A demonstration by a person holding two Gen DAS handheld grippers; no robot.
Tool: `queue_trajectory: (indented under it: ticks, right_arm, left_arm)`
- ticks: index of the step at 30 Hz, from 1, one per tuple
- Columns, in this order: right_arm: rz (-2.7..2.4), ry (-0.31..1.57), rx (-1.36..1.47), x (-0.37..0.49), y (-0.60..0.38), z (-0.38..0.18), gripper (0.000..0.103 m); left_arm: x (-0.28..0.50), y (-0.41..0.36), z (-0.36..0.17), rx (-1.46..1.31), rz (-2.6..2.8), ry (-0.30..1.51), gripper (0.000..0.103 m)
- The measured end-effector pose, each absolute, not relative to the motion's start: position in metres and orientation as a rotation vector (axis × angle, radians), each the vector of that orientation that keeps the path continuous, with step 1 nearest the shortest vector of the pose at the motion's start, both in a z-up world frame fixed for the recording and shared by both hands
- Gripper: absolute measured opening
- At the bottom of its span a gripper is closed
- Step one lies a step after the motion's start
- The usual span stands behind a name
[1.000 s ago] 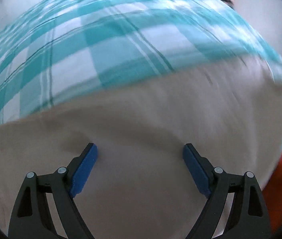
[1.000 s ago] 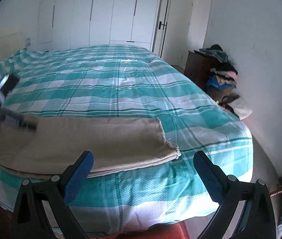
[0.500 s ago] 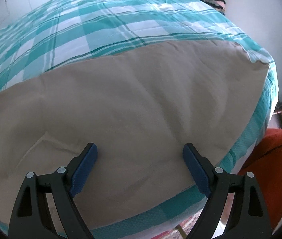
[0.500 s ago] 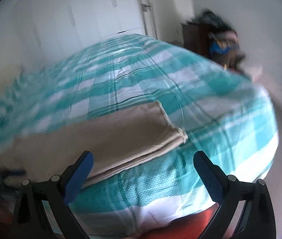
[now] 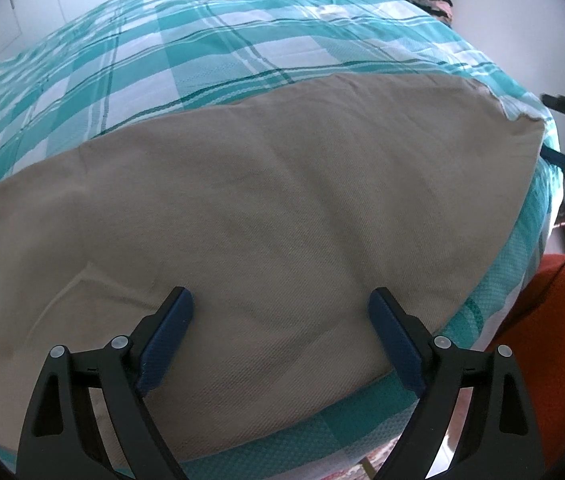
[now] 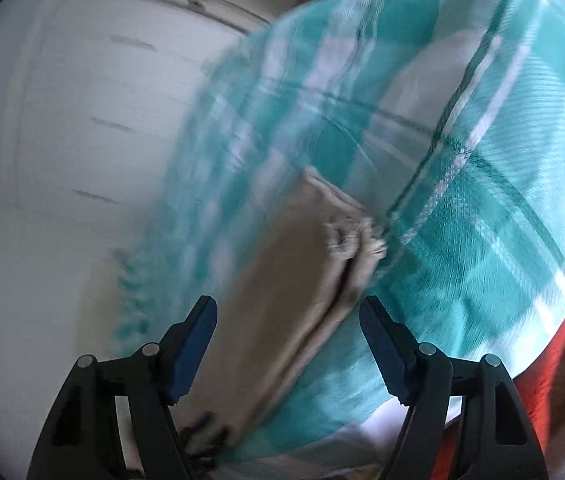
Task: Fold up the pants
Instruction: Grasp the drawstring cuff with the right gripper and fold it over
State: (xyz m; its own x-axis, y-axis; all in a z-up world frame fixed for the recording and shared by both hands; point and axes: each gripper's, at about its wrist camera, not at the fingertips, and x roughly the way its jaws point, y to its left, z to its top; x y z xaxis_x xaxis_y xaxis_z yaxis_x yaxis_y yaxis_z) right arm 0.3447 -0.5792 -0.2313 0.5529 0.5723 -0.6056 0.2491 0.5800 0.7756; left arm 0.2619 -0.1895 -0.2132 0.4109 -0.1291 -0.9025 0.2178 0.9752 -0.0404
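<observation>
Teal-checked bed [image 5: 210, 52], pants [image 5: 266, 200] flat near its edge. Left gripper [image 5: 280, 334] spread apart, empty, over mid-length; right gripper [image 6: 288, 344] likewise apart, just short of hem end [image 6: 352, 236]. Long axis running left-right, so probably right's grab.

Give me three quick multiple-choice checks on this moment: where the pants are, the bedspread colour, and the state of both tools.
1. Where do the pants lie?
A. On the floor
B. Near the bed's front edge
C. On the dresser

2. What colour is the bedspread check?
A. Red and black
B. Plain grey
C. Teal and white

3. How are the left tool and right tool?
A. Both open, holding nothing
B. Both shut on cloth
C. Only the left is shut

Answers: 1 B, beige cloth lies flat by the edge; 2 C, teal and white squares show; 3 A, both show wide gaps between the pads.
</observation>
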Motion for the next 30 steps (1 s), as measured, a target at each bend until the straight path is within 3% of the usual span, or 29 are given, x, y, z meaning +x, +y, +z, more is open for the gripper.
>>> queue_trajectory:
  ticks: [4, 6, 7, 8, 12, 18, 24, 30]
  right_arm:
    - [0.226, 1.070, 0.916, 0.372, -0.564, -0.247, 0.066]
    - [0.211, 1.079, 0.893, 0.376, -0.561, -0.255, 0.048]
    - [0.208, 1.096, 0.860, 0.378, -0.558, -0.260, 0.020]
    - [0.192, 1.113, 0.820, 0.380, -0.556, -0.262, 0.014]
    - [0.217, 1.039, 0.832, 0.367, -0.558, -0.239, 0.010]
    - [0.369, 0.867, 0.694, 0.357, -0.518, -0.122, 0.010]
    - [0.598, 0.779, 0.473, 0.347, -0.398, -0.014, 0.010]
    - [0.808, 0.793, 0.327, 0.324, -0.256, 0.012, 0.011]
  left_arm:
    - [0.260, -0.193, -0.213, 0.101, -0.198, 1.115, 0.091]
    - [0.257, -0.194, -0.214, 0.112, -0.187, 1.102, 0.091]
    - [0.257, -0.194, -0.214, 0.112, -0.185, 1.097, 0.091]
    - [0.257, -0.193, -0.213, 0.110, -0.189, 1.095, 0.091]
    - [0.265, -0.177, -0.203, 0.058, -0.242, 1.166, 0.092]
    - [0.264, -0.104, -0.173, -0.106, -0.166, 1.156, 0.092]
    - [0.241, 0.023, -0.146, -0.324, 0.022, 1.067, 0.092]
    - [0.192, 0.123, -0.155, -0.467, 0.186, 1.043, 0.092]
